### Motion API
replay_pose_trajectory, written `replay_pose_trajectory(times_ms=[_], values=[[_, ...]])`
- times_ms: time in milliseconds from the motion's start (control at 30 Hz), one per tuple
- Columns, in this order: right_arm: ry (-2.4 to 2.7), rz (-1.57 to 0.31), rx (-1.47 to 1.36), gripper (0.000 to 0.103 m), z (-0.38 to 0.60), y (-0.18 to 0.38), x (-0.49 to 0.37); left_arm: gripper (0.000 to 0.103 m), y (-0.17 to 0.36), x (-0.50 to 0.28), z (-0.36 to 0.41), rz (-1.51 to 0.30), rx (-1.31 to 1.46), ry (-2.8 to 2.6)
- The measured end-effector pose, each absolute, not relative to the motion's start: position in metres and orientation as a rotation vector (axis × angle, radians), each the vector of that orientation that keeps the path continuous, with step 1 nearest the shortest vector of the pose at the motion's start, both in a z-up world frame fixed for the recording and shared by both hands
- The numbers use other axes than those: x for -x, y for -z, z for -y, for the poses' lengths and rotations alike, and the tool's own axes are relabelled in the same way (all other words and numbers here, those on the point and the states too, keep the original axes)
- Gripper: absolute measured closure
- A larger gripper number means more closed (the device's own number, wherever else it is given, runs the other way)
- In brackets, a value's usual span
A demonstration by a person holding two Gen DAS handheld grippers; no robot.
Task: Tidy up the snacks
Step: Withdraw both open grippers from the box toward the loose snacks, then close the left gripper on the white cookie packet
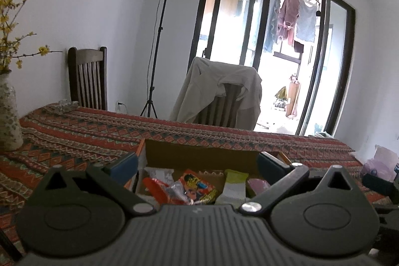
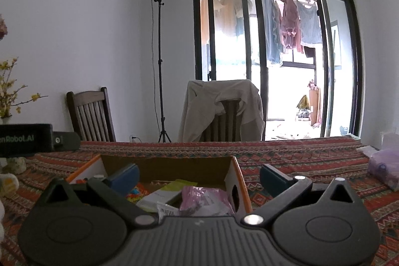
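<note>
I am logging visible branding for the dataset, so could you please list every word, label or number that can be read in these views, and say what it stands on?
"enRobot.AI": white letters on the black left gripper body, cut off at the frame edge, so the word's start is missing.
White packet in the box: dark print, too blurred to read.
Orange-yellow packet: printing, too small to read.
Nothing else readable.

Plain white walls (image 2: 87, 29). Big black-framed sliding glass doors (image 2: 274, 54), blown out with daylight, laundry (image 2: 289, 21) hanging outside. Round lamp on a tall tripod stand (image 2: 159, 66) by the wall. Two dark wooden chairs (image 2: 89, 114) behind the desk's far edge, one draped with a beige jacket (image 2: 219, 106). Patterned red cloth (image 2: 299, 161) covering the desk. Yellow flowers in a vase (image 1: 7, 114) at the left edge.
</note>
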State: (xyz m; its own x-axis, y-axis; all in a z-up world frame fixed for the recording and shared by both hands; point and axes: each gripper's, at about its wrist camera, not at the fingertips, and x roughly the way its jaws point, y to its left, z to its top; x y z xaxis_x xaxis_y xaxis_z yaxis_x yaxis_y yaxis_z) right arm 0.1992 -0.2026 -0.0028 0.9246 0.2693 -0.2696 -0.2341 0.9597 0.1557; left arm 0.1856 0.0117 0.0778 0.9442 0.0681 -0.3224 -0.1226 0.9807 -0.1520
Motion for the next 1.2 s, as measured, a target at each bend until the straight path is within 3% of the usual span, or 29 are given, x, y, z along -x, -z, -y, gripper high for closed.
replay_pose_trajectory(times_ms=[300,833,1200], values=[[-0.28,-0.322,-0.087,0.0,0.207,0.01,-0.158,0.0,-0.064,-0.148,-0.014,-0.406,0.161,-0.101],[-0.282,-0.477,-0.03,0.0,0.214,0.065,-0.111,0.0,0.008,-0.099,-0.005,-0.742,0.1,-0.075],[-0.276,-0.539,-0.034,0.0,0.22,0.084,-0.103,0.0,0.037,-0.087,0.014,-0.827,0.078,-0.065]])
